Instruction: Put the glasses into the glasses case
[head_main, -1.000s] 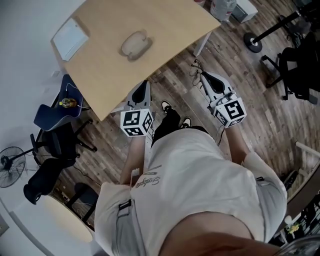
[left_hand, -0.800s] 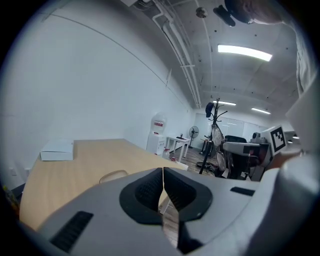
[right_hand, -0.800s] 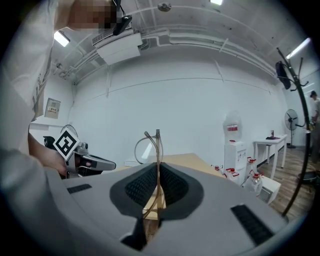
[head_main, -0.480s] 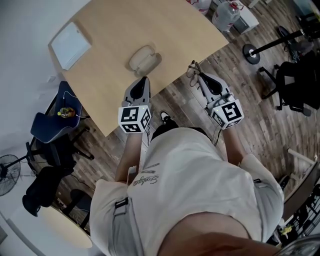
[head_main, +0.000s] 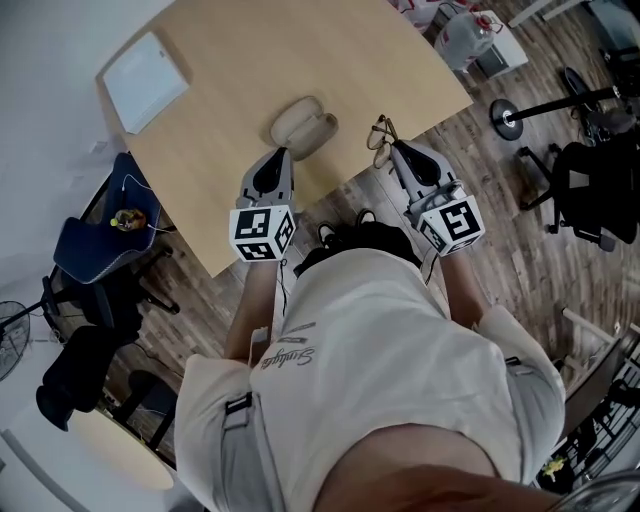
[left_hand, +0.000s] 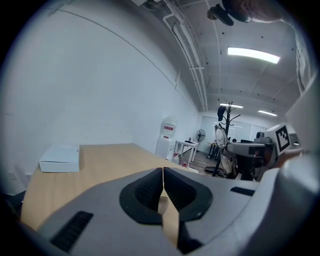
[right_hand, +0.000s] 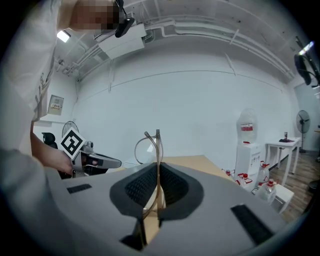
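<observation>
Table (head_main: 300, 60) holds one glasses case (head_main: 303, 125); right tool (head_main: 390, 152) grips one glasses (head_main: 379, 139).

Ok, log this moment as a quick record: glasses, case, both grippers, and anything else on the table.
glasses: held in the right gripper, near the table edge, not in the case
glasses case: on the wooden table, looks open
left gripper: fingers shut, nothing between them, close to the case
right gripper: fingers shut on the glasses
other: white box at the table's far corner
</observation>
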